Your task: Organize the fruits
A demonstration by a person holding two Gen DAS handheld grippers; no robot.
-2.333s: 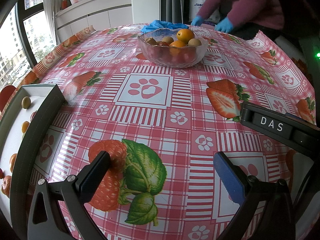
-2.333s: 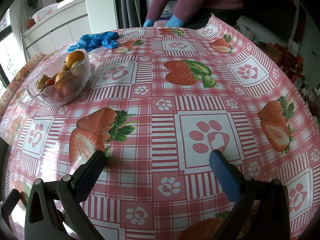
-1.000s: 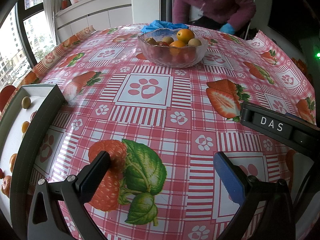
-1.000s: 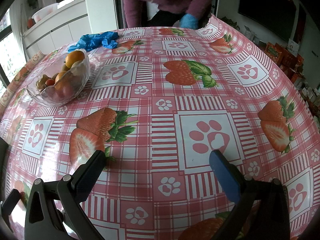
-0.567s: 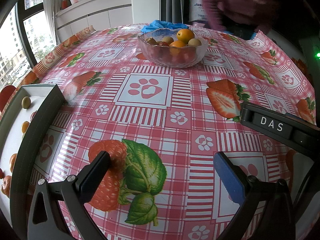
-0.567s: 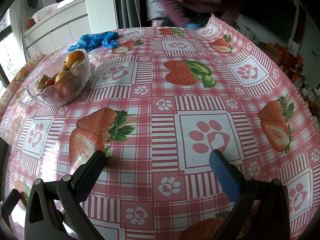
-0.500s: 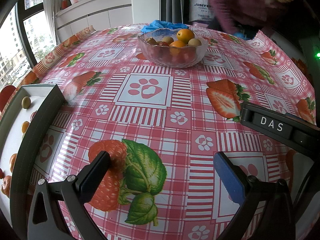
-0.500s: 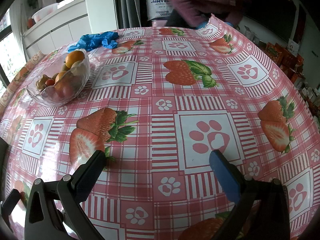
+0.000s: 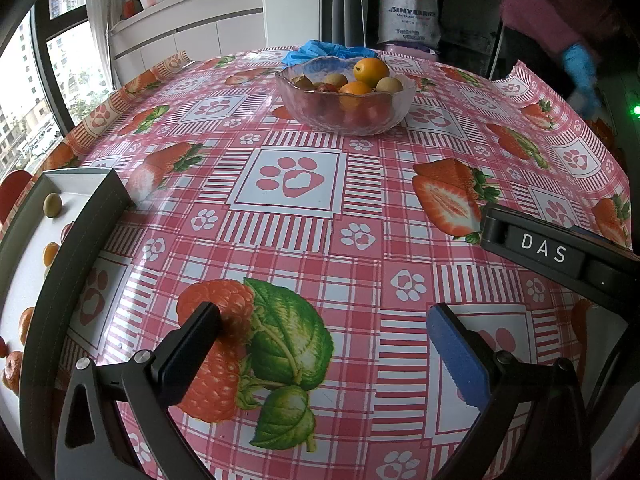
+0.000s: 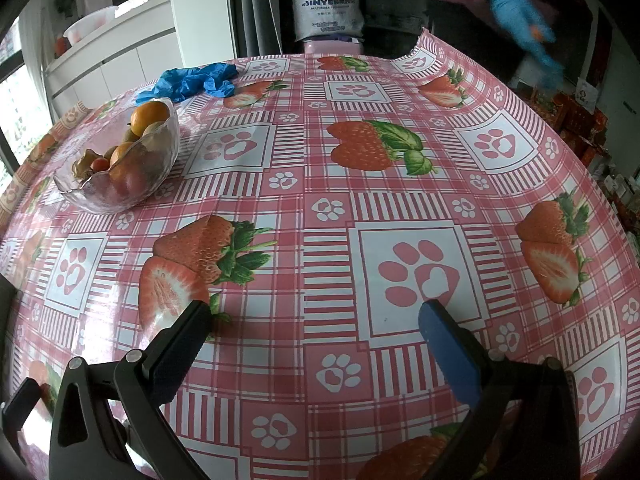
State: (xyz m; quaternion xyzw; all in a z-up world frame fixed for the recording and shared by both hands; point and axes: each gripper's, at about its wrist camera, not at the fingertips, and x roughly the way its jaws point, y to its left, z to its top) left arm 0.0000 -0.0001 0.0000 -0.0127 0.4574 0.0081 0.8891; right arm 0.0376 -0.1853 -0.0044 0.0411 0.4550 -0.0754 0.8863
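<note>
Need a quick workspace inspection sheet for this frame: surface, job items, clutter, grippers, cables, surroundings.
Surface: table under a pink checked tablecloth with strawberry and paw prints.
Job's things: glass bowl of mixed fruit at the far side, topped by an orange; white tray at the left edge holding a few small fruits.
Clutter: crumpled blue gloves behind the bowl.
Grippers: left gripper open, empty; right gripper open, empty; both low over the cloth.
Cables: nothing seen.
Surroundings: windows and white counter on the left; person in a pink sleeve and blue glove beyond the table.
</note>
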